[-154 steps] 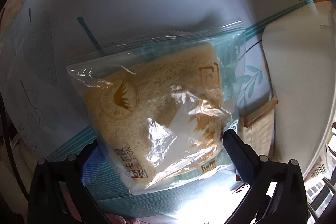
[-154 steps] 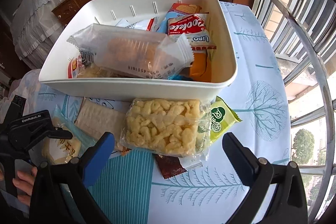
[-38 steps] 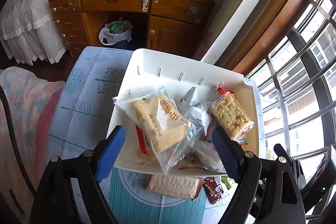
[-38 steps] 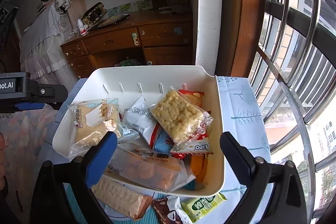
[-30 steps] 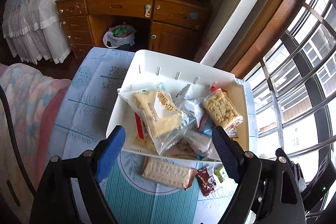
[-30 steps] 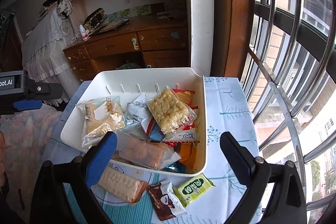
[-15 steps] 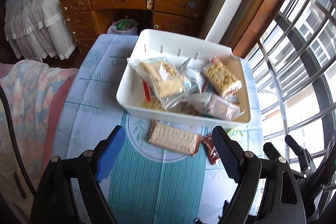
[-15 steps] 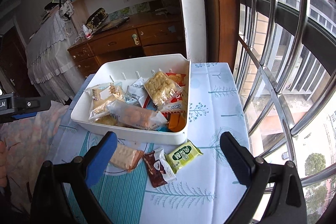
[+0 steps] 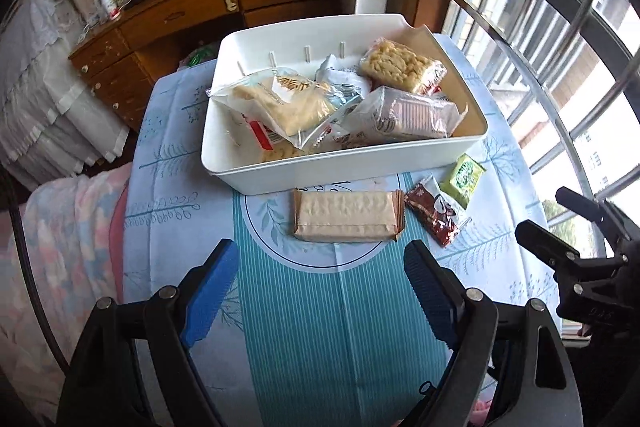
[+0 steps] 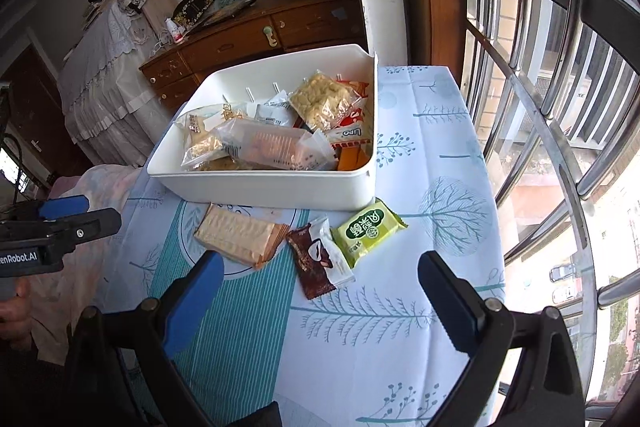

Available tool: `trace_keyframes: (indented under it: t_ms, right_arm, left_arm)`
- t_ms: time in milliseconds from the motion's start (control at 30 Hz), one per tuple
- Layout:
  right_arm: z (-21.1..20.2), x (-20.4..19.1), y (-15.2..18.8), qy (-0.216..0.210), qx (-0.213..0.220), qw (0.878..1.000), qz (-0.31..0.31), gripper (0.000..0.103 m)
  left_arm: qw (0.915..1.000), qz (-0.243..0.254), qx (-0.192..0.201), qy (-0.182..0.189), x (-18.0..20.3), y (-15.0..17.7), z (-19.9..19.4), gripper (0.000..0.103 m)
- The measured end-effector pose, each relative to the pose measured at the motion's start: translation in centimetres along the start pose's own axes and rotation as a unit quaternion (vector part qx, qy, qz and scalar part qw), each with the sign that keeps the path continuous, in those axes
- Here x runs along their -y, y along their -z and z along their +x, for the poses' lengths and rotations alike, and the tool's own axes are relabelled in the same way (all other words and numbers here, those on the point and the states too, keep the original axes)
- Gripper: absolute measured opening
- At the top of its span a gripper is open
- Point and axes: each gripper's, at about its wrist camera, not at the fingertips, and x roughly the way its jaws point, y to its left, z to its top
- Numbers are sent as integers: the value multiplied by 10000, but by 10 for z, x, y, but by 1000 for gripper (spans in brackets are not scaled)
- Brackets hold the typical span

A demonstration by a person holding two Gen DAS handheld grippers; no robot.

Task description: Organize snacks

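Observation:
A white bin (image 9: 352,163) (image 10: 264,189) on the table holds several snack packs, among them a bagged bread slice (image 9: 280,103) and a yellow noodle pack (image 9: 400,67). In front of it on the cloth lie a tan cracker pack (image 9: 346,215) (image 10: 240,233), a brown-and-white wrapper (image 9: 434,213) (image 10: 318,259) and a green packet (image 9: 464,179) (image 10: 366,231). My left gripper (image 9: 320,283) is open and empty, held back above the cracker pack. My right gripper (image 10: 320,293) is open and empty, above the brown wrapper.
The table wears a blue-and-white leaf-print cloth (image 9: 340,327). A barred window (image 10: 560,107) runs along the right. A wooden dresser (image 9: 208,11) stands behind the table and a bed with a floral cover (image 9: 52,247) lies at the left.
Both grippers have let go of their packs, which now lie in the bin, and pulled back and lower toward the table's near edge. The three loose packs now sit closer.

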Motion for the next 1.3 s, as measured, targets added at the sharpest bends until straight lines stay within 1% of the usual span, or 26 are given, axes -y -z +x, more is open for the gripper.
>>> trace_keyframes:
  t_ms: [100,200,267,300,367,467,600,733,800,867,967,1100,1133,1200,1300]
  right_arm:
    - [6,-3,6,30,-89,10000,-1,98]
    - [13,-8,15,113,-198,9997,-111,91]
    - [20,-12,22,289,-234,9990,-246,84]
    - [24,-13,25,347,-283,9987,-259,83]
    - [30,-13,32,421,-346,9983,-202,83]
    - [36,-17,41,556,-275,9980,-147,83]
    - [41,-25,52,725,-21,9972,-205,83]
    - [46,-33,59,937,318,9946,-323,83]
    - [48,-36,61,984,526,9931,-351,83]
    - [52,-40,61,1102,646,9908,-439,83]
    - [63,-43,62,1272,720,9872,-637,82]
    - [80,-44,65,1340,665,9857,-782,74]
    - [84,-44,65,1340,629,9858,-787,72]
    - [90,-46,67,1341,590,9859,-806,70]
    - [96,-46,68,1323,570,9860,-836,67]
  left_arm:
    - [9986,534,20,48,6,2,6,84]
    - [9952,966,24,123,10,0,11,84]
    - [9917,1264,62,220,13,0,14,84]
    - [9894,1430,85,252,14,0,16,84]
    - [9826,1831,152,268,17,0,20,84]
    - [9697,2419,256,234,23,2,29,84]
    - [9501,3078,409,302,34,6,44,84]
    - [9315,3600,460,228,43,13,65,84]
    - [9264,3732,437,248,44,15,74,84]
    - [9220,3841,391,301,46,17,85,83]
    - [9154,3983,477,323,50,21,98,76]
    - [9072,4150,621,286,55,25,113,72]
    - [9061,4176,626,275,55,25,117,68]
    - [9049,4201,649,227,56,27,125,66]
    - [9026,4252,655,149,55,27,136,66]
